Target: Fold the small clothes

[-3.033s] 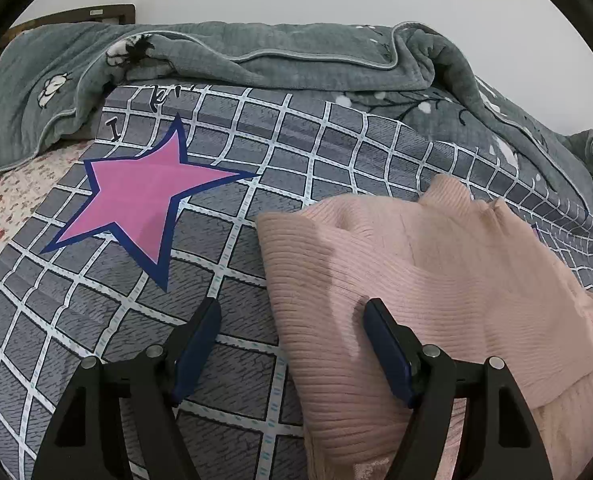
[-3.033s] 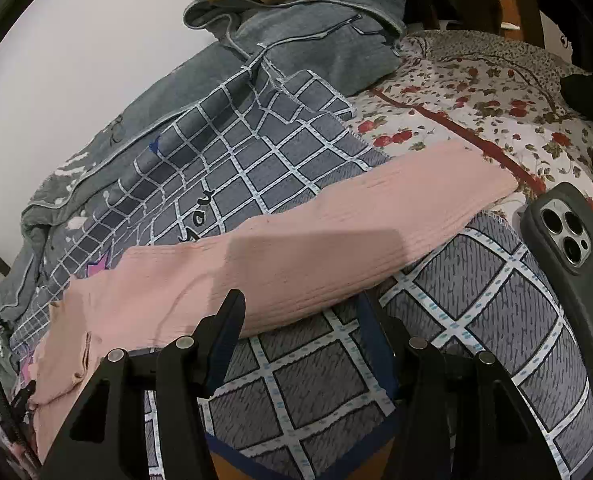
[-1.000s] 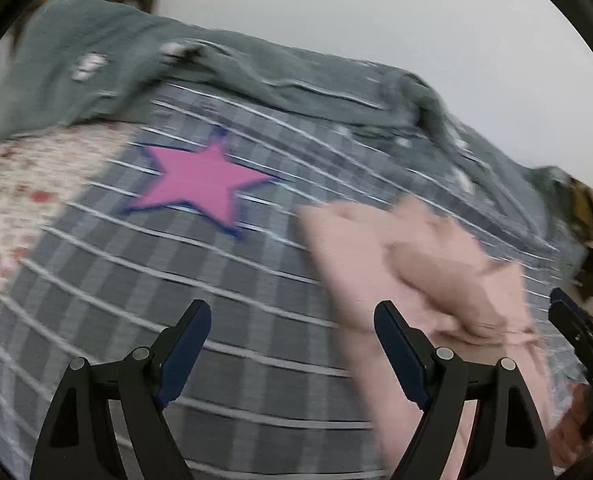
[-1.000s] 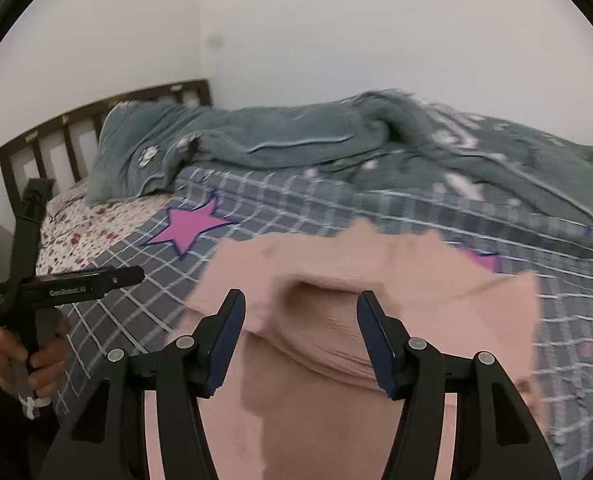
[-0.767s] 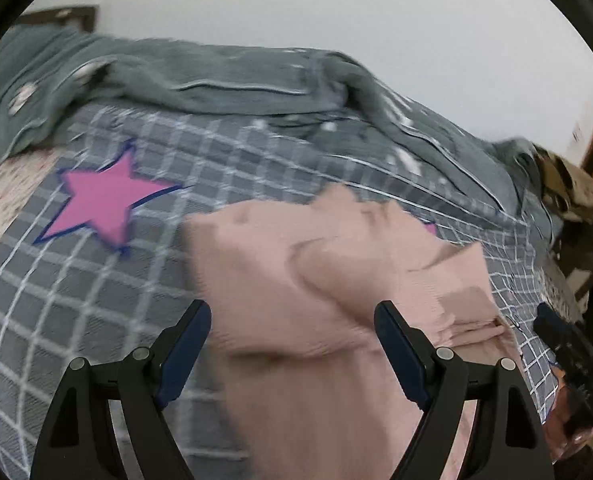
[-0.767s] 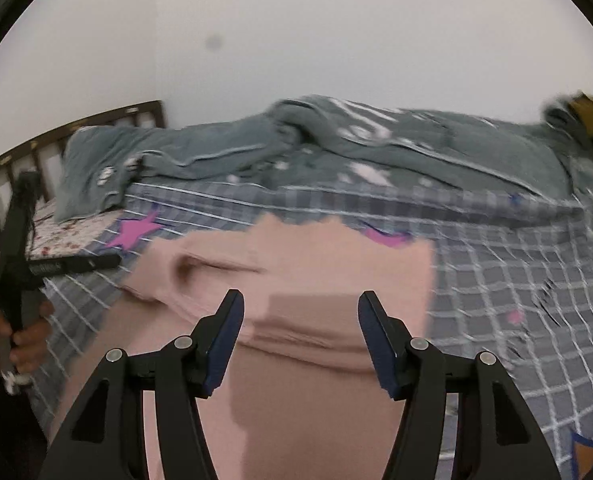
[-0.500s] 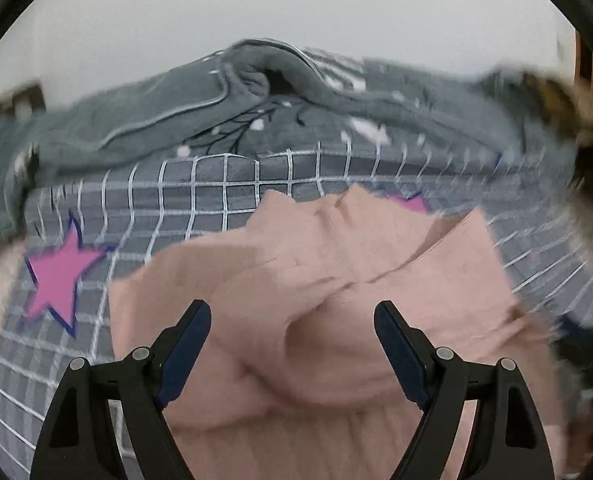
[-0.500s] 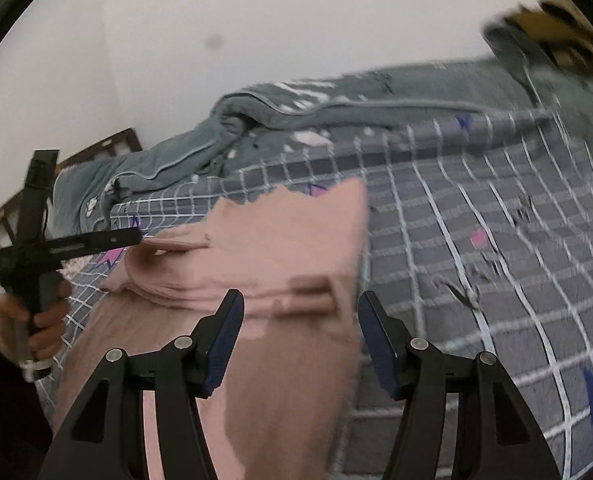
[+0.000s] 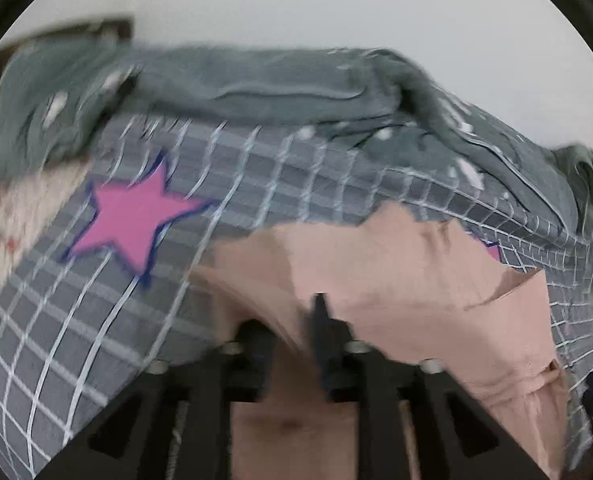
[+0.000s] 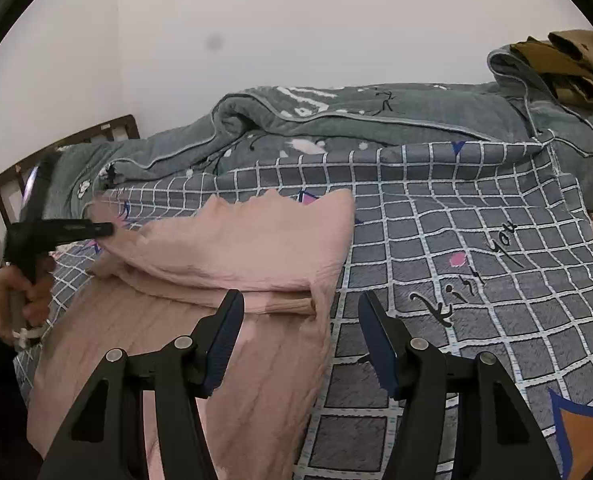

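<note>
Your pink knit sweater point(image 10: 232, 248) lies on the grey checked bedspread point(image 10: 476, 264), toward the bed's near-left side and well short of the rumpled grey-green quilt point(image 10: 376, 120) banked along the far edge; its upper part is already doubled over the lower, so two or three layers stack at the fold.

Judge it as light, soft and limp; the ribbed knit will stretch and sag rather than hold a line, and a single layer is likely to peel off the stack if you pinch shallow; it should not slip much, since the weave gives the pads some bite.

Your left gripper point(image 9: 292, 320) is closing at this moment, with a ridge of pink cloth running up between the jaws at the sweater's left edge; the view is blurred, so you cannot tell whether the pads press on it yet. Your right gripper point(image 10: 300, 340) stands apart with nothing gripped; the folded right-hand corner of the sweater lies just ahead of its left finger point(image 10: 226, 340), while the right finger point(image 10: 376, 340) sits over bare bedspread.

Take hold at that doubled corner, deep enough to catch every layer; match it with the left edge, and lift both evenly, or the knit will likely droop in the middle and skew the fold.
</note>
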